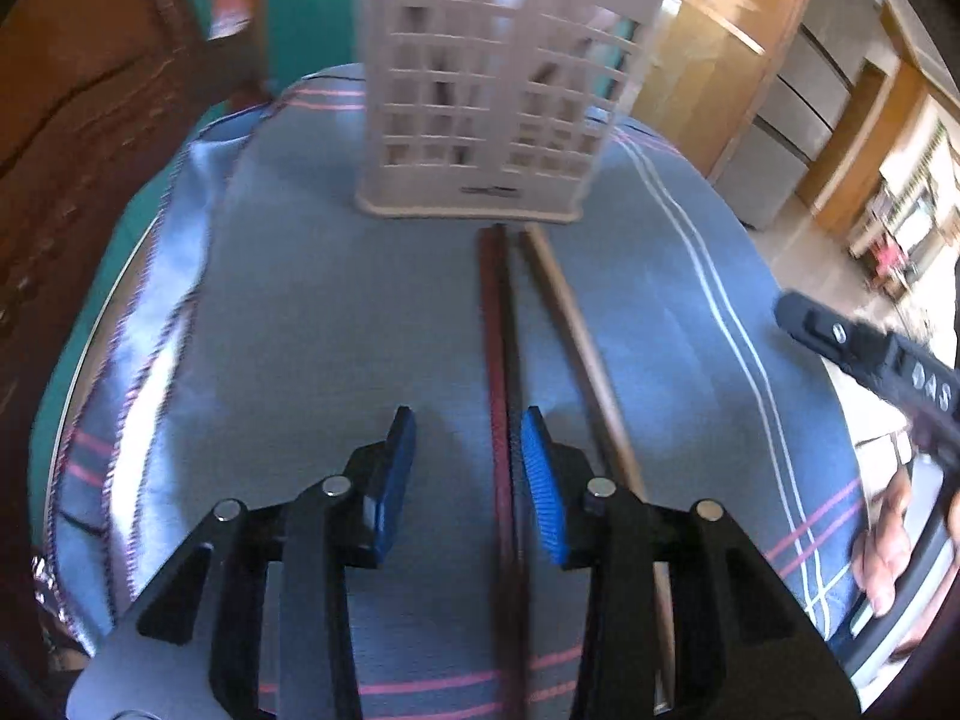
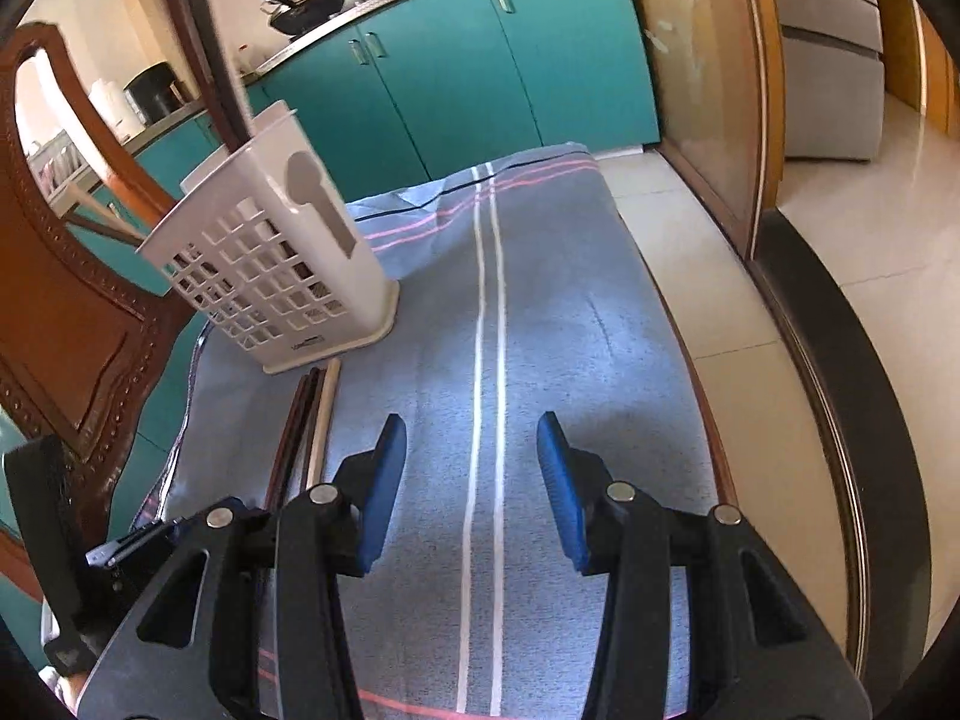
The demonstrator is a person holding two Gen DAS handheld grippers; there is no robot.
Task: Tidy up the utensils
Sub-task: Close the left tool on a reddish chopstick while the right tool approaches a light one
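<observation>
A striped blue cloth [image 2: 540, 312] covers the table, with teal cabinets [image 2: 456, 78] and a wooden chair [image 2: 66, 300] behind.

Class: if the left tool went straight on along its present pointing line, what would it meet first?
Probably the dark reddish-brown chopsticks lying between the open left tool's fingers on the blue-grey striped cloth; depth is unclear.

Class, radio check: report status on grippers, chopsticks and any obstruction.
Left gripper open, straddling dark chopsticks. Right gripper open, empty over cloth. Light chopstick alongside; holder upright ahead. Nothing in the way.
</observation>
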